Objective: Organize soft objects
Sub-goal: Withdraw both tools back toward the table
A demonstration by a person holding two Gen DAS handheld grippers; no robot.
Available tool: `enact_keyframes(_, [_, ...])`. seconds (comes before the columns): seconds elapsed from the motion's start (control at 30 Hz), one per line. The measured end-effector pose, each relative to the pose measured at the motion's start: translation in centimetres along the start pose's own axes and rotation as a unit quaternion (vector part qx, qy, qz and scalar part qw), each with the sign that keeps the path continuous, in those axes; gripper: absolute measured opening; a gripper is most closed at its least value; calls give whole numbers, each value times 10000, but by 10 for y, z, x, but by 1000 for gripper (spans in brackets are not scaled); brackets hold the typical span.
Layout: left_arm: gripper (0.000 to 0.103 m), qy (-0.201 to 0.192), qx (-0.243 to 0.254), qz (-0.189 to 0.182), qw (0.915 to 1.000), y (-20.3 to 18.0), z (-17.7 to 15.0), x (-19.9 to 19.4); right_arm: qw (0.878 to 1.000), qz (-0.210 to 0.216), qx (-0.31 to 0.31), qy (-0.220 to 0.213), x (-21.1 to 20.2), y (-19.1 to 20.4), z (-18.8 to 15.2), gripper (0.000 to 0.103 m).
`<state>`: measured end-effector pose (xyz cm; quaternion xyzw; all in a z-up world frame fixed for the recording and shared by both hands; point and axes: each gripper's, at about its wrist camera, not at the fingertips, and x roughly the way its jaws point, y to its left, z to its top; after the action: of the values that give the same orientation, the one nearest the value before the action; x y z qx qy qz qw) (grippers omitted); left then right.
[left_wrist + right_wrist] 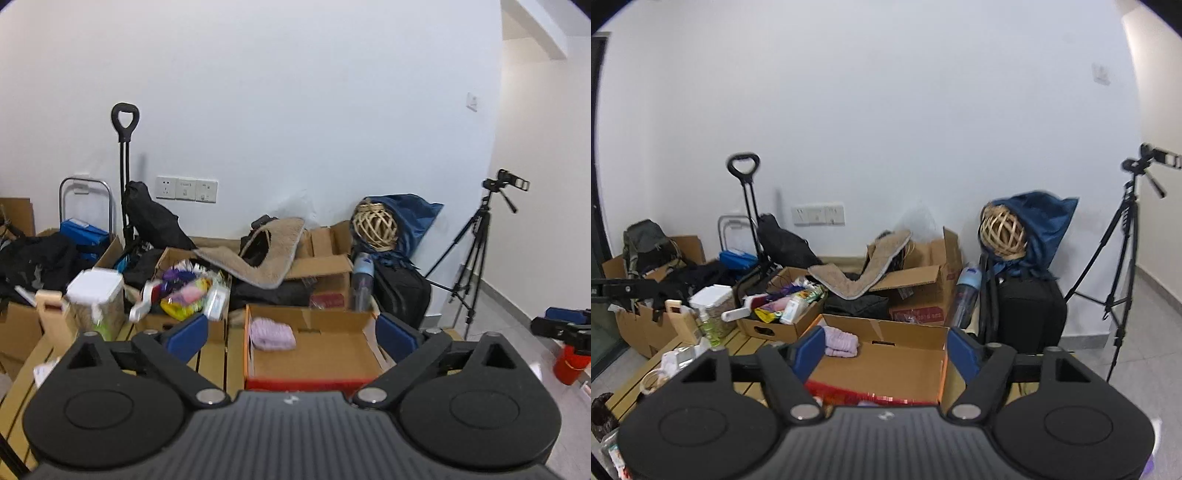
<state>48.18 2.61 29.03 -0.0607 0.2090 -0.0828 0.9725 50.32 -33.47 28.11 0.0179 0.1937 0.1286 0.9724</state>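
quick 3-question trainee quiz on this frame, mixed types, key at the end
1. True or false: the lilac knitted item lies inside the open cardboard box.
2. Multiple choice: the beige mat is
A) rolled up on the floor
B) draped over boxes behind the open box
C) held in the jaws of the left gripper
3. Fill in: the jaws of the left gripper and the right gripper are both ____ and hold nothing.

Key: 1 true; 2 B; 3 open
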Motion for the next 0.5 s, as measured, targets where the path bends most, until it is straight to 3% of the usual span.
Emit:
enact_keyframes(0.13, [103, -163, -6, -49, 9999, 0, -66, -59, 9987, 32, -104, -506, -83, 10, -56, 88])
enact_keyframes(0.23, [103, -542, 325, -58, 9980, -3, -123, -104, 9955, -18, -427, -844, -137, 26, -106, 94])
enact_keyframes(0.37, [103, -909, 345, -72, 9952, 4, -192, -151, 9900, -261, -609, -1245, -185, 51, -177, 101])
enact_keyframes(0.5, [103, -1273, -8, 371, 9912, 14, -236, -179, 9883, -408, -377, -1422, -202, 69, -228, 103])
